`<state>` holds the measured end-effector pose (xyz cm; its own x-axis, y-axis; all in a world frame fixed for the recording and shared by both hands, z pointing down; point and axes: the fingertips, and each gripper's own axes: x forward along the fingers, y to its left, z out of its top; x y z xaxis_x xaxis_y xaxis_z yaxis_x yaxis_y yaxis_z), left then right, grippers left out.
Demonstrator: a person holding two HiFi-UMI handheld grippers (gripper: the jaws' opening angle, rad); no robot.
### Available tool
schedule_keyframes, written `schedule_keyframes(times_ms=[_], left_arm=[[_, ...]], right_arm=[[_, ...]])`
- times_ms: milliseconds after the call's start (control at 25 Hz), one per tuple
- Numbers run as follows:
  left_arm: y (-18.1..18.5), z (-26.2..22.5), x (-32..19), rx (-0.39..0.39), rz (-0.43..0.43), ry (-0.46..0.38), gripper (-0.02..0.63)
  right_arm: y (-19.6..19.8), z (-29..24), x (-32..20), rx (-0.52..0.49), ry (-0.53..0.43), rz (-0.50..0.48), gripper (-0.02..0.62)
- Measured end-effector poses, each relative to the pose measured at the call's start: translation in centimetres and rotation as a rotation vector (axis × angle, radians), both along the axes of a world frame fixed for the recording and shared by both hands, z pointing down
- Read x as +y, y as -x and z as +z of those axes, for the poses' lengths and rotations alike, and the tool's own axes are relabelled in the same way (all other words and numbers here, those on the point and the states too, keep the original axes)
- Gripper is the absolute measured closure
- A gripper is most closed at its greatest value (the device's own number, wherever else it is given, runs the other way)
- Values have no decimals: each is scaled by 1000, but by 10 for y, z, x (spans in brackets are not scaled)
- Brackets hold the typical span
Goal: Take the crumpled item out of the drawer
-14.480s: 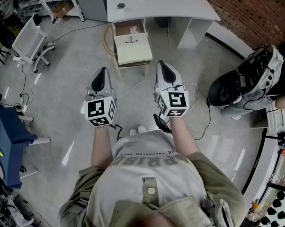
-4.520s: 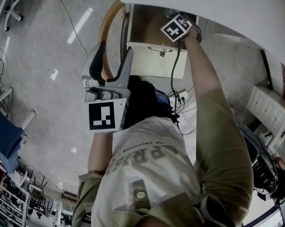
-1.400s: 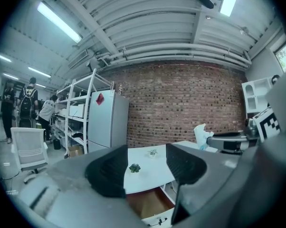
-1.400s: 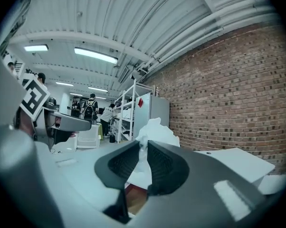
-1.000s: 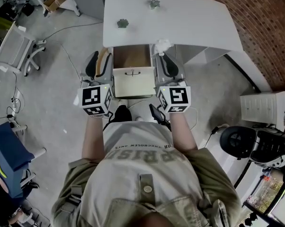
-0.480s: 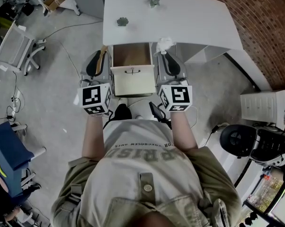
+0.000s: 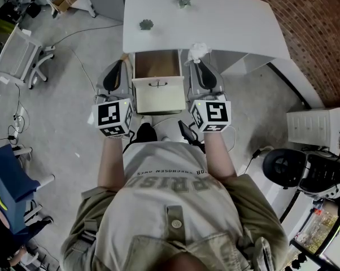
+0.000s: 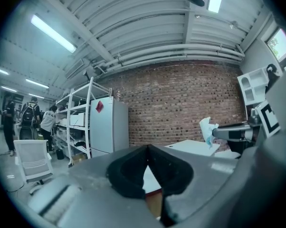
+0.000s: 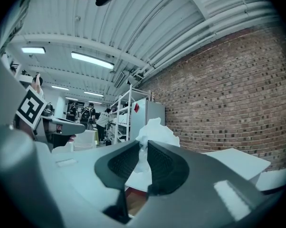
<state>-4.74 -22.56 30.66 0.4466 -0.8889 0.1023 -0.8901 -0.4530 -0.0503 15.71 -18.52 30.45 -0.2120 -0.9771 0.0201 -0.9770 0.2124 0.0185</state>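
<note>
Item count, head view:

- Tongs: two. The left tongs [image 7: 120, 66] are at centre left, the right tongs [image 7: 195, 64] at centre right.
- Marker cubes: two, one per tongs. These are the left marker cube [image 7: 112, 118] and the right marker cube [image 7: 211, 116].
- Worktop [image 7: 238, 27]: one, white, at upper centre.
- Drawer [image 7: 158, 96]: one, at centre.
- Crumpled paper [image 7: 197, 51]: one piece, right of the drawer.
- Small green items on the worktop: two. The upper green item [image 7: 184, 3] is at top centre and the lower green item [image 7: 146, 25] is to its lower left.
- Office chair [image 7: 24, 52]: one, white, at upper left.
- White drawer unit [image 7: 319, 127]: one, at the right edge.
- Person [image 7: 175, 208]: one, at lower centre.
</note>
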Motion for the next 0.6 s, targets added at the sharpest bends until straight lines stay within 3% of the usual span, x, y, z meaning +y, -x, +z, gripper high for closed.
schedule_keyframes(times_ms=[600], left_arm=[[-4, 10, -10, -10, -18, 2, 600]], right_arm=[[-11, 5, -8, 5, -34, 23, 552]])
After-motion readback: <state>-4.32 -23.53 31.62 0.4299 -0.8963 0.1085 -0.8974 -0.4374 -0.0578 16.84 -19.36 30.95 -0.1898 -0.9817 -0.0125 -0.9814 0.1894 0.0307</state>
